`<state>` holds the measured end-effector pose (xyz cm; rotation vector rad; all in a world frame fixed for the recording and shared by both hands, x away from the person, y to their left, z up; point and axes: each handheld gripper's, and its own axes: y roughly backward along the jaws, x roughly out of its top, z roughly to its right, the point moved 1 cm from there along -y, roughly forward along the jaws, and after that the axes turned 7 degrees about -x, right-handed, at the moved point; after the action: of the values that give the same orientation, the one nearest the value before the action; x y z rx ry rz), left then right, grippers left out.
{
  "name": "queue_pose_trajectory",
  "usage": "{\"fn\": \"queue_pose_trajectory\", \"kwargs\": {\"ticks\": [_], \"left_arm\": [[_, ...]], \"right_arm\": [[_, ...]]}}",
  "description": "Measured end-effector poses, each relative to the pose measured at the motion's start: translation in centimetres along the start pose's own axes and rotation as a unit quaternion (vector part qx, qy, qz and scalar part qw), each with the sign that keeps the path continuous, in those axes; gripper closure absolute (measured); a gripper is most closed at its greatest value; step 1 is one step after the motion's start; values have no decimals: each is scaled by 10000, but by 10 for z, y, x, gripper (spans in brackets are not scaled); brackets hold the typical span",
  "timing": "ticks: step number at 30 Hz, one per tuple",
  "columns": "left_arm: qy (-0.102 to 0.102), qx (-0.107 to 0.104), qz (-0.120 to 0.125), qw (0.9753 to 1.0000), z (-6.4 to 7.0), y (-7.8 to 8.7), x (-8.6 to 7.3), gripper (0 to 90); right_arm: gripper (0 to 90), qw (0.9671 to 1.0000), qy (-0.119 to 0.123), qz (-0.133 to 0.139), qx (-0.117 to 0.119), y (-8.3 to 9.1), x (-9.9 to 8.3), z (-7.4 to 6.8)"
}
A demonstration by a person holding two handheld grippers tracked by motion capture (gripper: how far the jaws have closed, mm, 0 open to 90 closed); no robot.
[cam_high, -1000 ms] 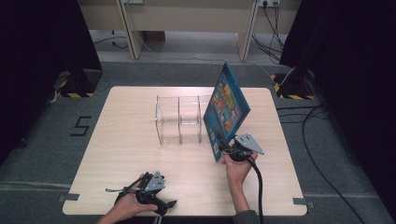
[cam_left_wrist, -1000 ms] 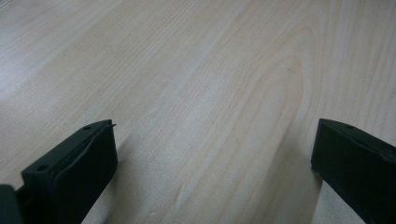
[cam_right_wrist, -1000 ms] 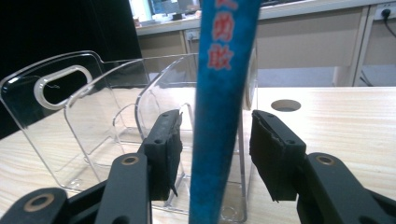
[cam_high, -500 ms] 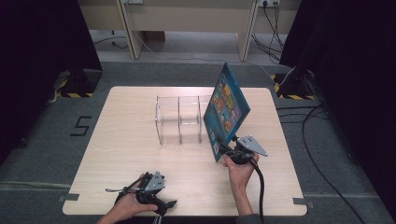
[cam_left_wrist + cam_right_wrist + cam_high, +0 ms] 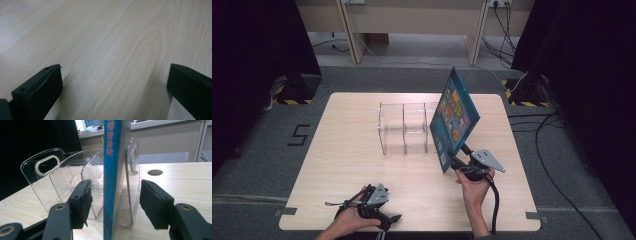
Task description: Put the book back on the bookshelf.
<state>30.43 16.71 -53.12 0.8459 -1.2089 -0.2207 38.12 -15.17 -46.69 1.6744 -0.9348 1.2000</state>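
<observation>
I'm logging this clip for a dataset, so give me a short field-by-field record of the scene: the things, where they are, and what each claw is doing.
surface: pale wooden table
rack: clear acrylic divider rack, mid-table, upright, compartments empty
book: blue picture book, tilted on its lower corner beside the rack's right end
right claw: jaws either side of the book's spine, gaps visible, not clamped
left claw: open, nothing between the jaws, low over bare table at the near edge
book in rack: not yet

A book (image 5: 454,115) stood tilted just right of a clear divider rack (image 5: 404,127) on the table (image 5: 337,150), the right gripper (image 5: 459,159) before it.
</observation>
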Motion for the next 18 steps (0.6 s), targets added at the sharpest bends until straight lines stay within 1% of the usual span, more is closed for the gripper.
{"fn": "queue_pose_trajectory", "kwargs": {"ticks": [5,10,12,18], "left_arm": [[1,-1,1,10000,0,0,0,0],[1,0,1,10000,0,0,0,0],[1,-1,1,10000,0,0,0,0],[0,0,1,10000,0,0,0,0]], "right_arm": [[429,10000,-2,-6,9,5,0,1],[427,9999,109,6,12,11,0,1],[426,10000,73,-3,37,12,0,2],[422,9999,89,17,49,20,-1,4]]}}
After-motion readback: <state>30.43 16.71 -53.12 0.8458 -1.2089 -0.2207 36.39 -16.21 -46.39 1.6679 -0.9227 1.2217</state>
